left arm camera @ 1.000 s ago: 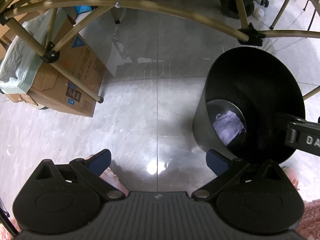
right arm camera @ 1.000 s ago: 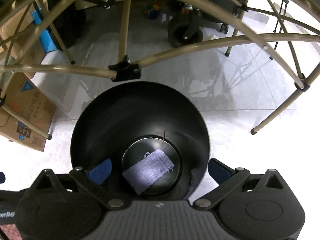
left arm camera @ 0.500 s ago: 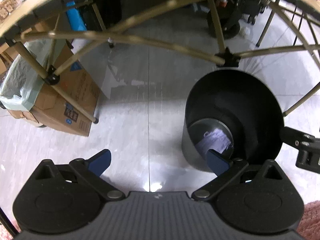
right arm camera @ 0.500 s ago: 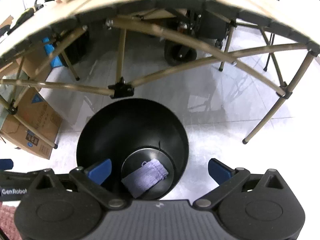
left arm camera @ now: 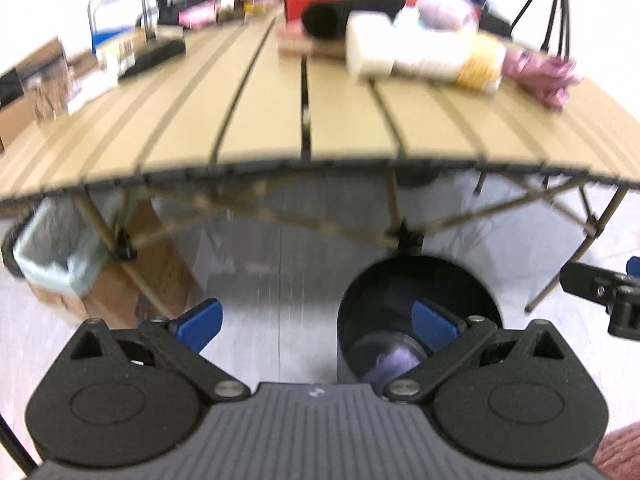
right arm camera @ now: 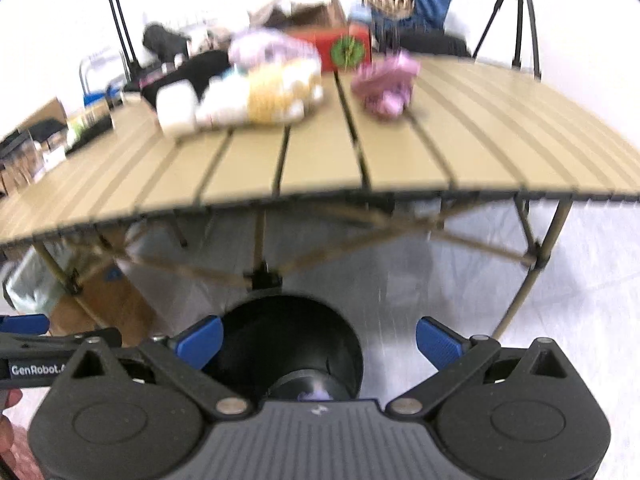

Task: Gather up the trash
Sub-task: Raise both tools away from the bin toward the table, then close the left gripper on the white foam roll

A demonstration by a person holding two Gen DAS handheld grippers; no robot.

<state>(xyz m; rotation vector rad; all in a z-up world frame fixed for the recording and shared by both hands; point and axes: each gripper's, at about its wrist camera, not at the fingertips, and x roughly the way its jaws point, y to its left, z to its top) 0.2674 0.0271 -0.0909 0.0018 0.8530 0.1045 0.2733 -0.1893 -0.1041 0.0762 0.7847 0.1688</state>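
A black round bin stands on the floor under the front edge of the tan slatted table; a pale purple wad lies at its bottom. The bin also shows in the right wrist view. My left gripper is open and empty, above the floor left of the bin. My right gripper is open and empty, above the bin. On the table lie a pink crumpled wad, a white and yellow bundle and a pale purple wad.
A cardboard box and a lined bin sit under the table at the left. A red box, black items and clutter stand at the table's far side. A tripod stands at the back right. Table legs cross beneath.
Both grippers have risen and tilted up from over the bin, so the tabletop and its things have come into view. Both stayed open and empty.
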